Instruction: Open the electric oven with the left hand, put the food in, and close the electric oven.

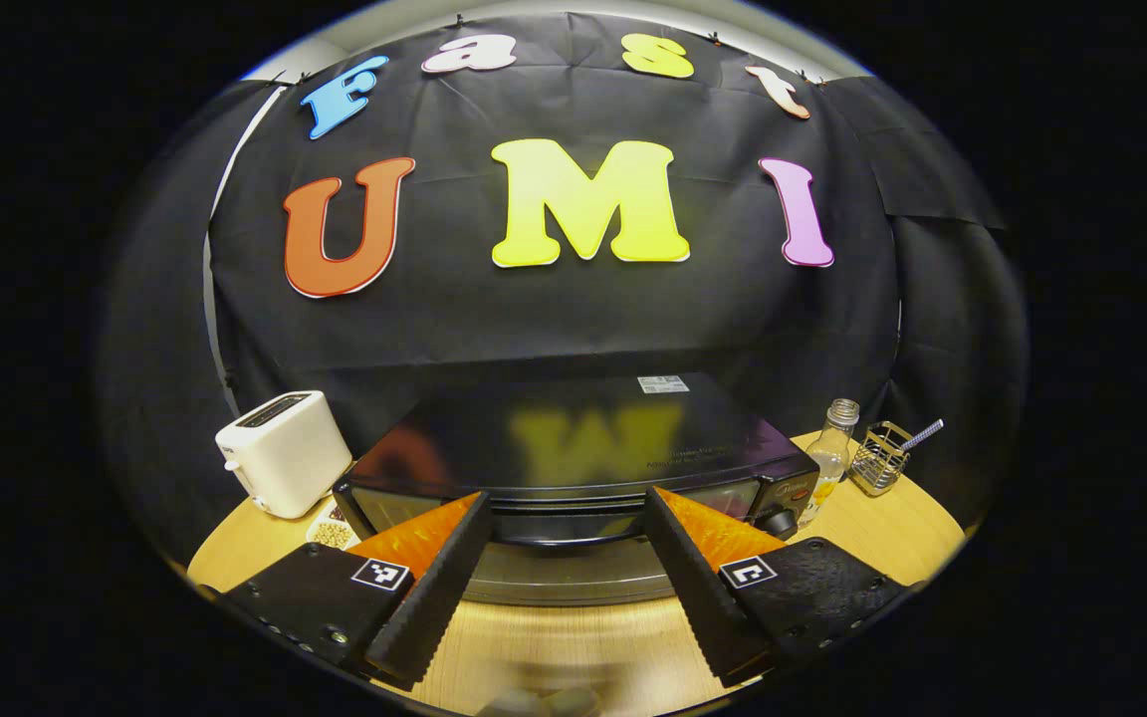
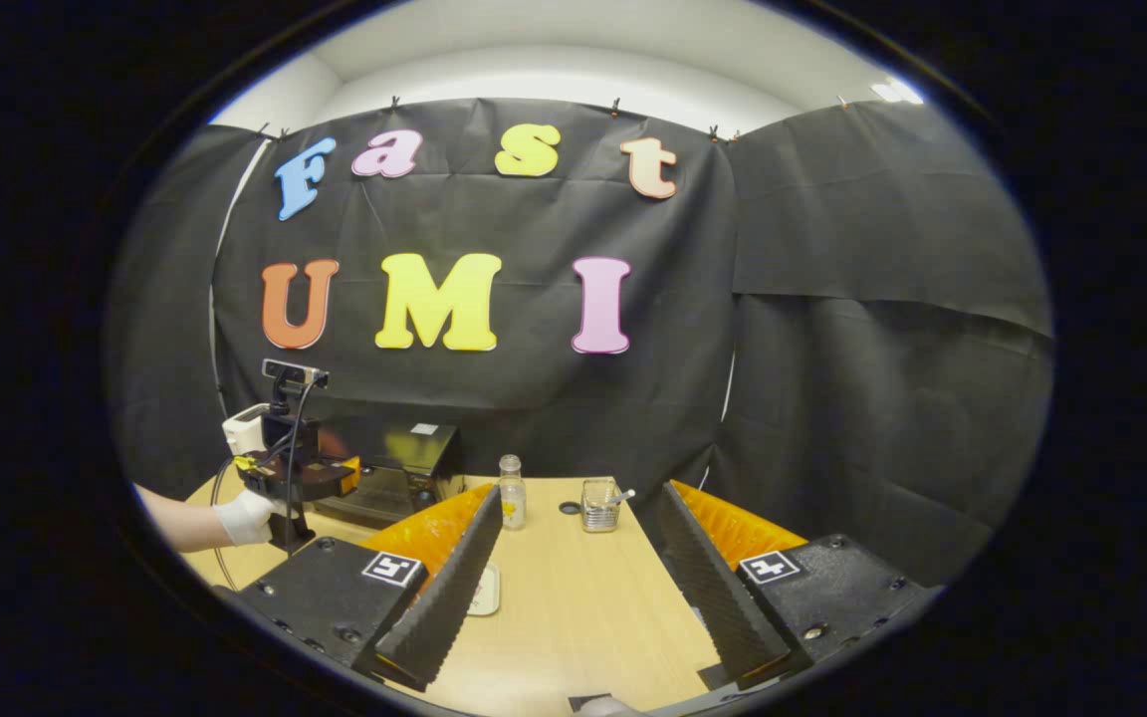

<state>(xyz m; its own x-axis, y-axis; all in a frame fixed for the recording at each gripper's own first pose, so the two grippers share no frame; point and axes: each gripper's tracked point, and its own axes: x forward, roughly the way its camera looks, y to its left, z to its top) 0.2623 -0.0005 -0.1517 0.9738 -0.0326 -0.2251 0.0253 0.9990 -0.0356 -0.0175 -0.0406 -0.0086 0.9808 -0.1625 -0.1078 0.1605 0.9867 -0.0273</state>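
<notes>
Oven (image 1: 573, 453) sits dead ahead of the left claw (image 1: 567, 553), its door handle (image 1: 569, 536) lying across the gap between the fingers. The claw is spread wide and has hold of nothing; the door looks a little ajar, though the glare makes that hard to judge. Left of the claw stands a toaster (image 1: 284, 451), with a small dish (image 1: 332, 534) of pale bits just beside it. To the right, near the oven's corner, are a bottle (image 1: 835, 445) with something yellow at the bottom and a wire basket (image 1: 880, 457) holding a striped straw.

In the right gripper view the right claw (image 2: 573, 558) is also wide open and empty above the table (image 2: 573, 597), bottle (image 2: 511, 491) and basket (image 2: 597, 504) ahead. A gloved hand (image 2: 245, 518) holds the left claw at the oven (image 2: 399, 468).
</notes>
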